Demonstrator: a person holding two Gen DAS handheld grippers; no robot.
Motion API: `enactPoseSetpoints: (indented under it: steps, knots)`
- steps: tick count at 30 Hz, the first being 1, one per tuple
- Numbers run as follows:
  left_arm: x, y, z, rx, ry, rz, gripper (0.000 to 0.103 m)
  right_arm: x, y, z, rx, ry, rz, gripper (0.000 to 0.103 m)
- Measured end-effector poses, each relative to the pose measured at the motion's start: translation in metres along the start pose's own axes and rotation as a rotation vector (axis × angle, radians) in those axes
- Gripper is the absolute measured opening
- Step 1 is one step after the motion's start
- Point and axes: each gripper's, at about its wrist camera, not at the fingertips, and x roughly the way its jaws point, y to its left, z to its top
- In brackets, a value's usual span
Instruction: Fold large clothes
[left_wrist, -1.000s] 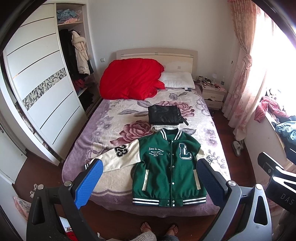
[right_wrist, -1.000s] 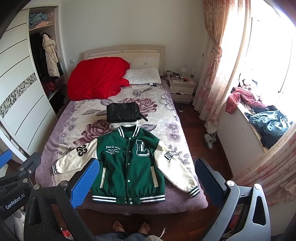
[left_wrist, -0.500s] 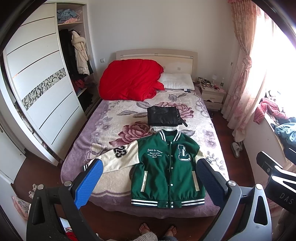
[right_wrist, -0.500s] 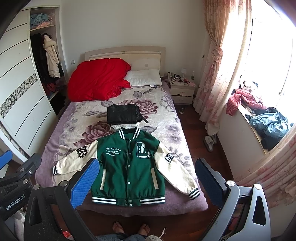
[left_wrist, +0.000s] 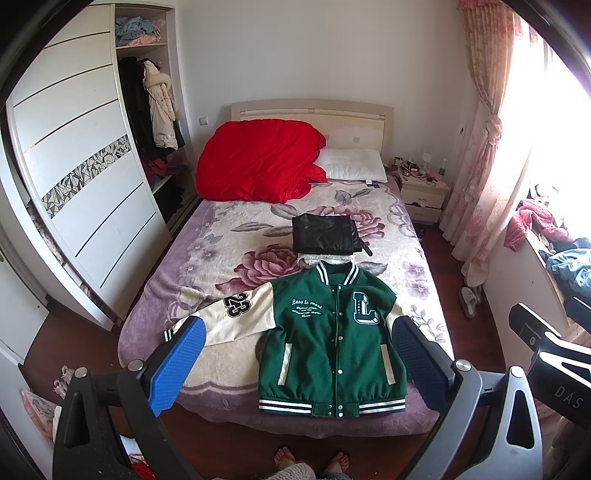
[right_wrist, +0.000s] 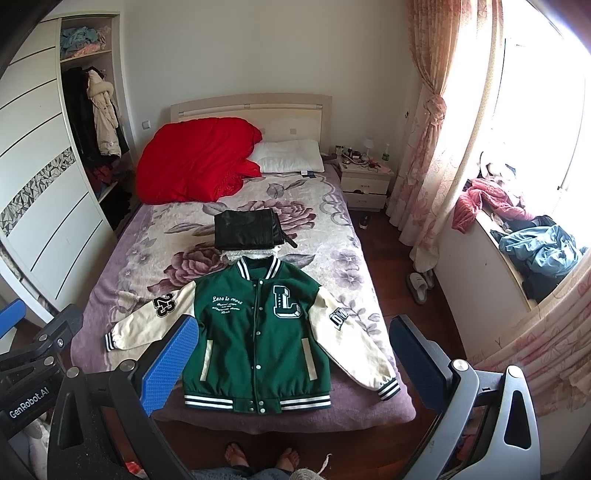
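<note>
A: Item one. Varsity jacket (right_wrist: 258, 332), green body, cream sleeves. Location: flat and face up on the bed (right_wrist: 122, 266), at the foot end, hem at the near edge of the blanket.

B: Orientation?

A: Long axis runs collar to hem, lengthwise along the bed. Collar points toward the headboard, hem toward the person's bare feet (right_wrist: 258, 456). Sleeves angle outward and down from the shoulders; the sleeve with the "23" patch (left_wrist: 236, 306) lies toward the wardrobe (left_wrist: 74, 184) side of the jacket, the other toward the window side.

B: Neighbours?

A: Folded black garment (right_wrist: 247, 230), just beyond the collar, a white fleecy edge between them; whether they touch, cannot tell.

B: Tools?

A: Left gripper (left_wrist: 295, 365), jaws wide apart, empty, held above the jacket. Right gripper (right_wrist: 293, 362), same: jaws spread, nothing between them, well clear of the fabric.

B: Risks, as judged?

A: Three. The hem sits at the bed's foot edge, so a pull on a cuff toward the feet may drag the jacket off the mattress. The plush blanket may get pinched along with a sleeve and lift with it. The thick fleece may spring back and undo a fold. A push toward the headboard could shove the collar into the black garment.
</note>
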Motion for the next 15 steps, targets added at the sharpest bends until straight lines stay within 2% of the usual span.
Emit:
enactPoseSetpoints:
  steps: [15]
  knots:
    - [0.002,-0.001,0.005,-0.005,-0.009,-0.001,0.103,0.008,0.014,0.045,-0.003,-0.011,0.0,0.103]
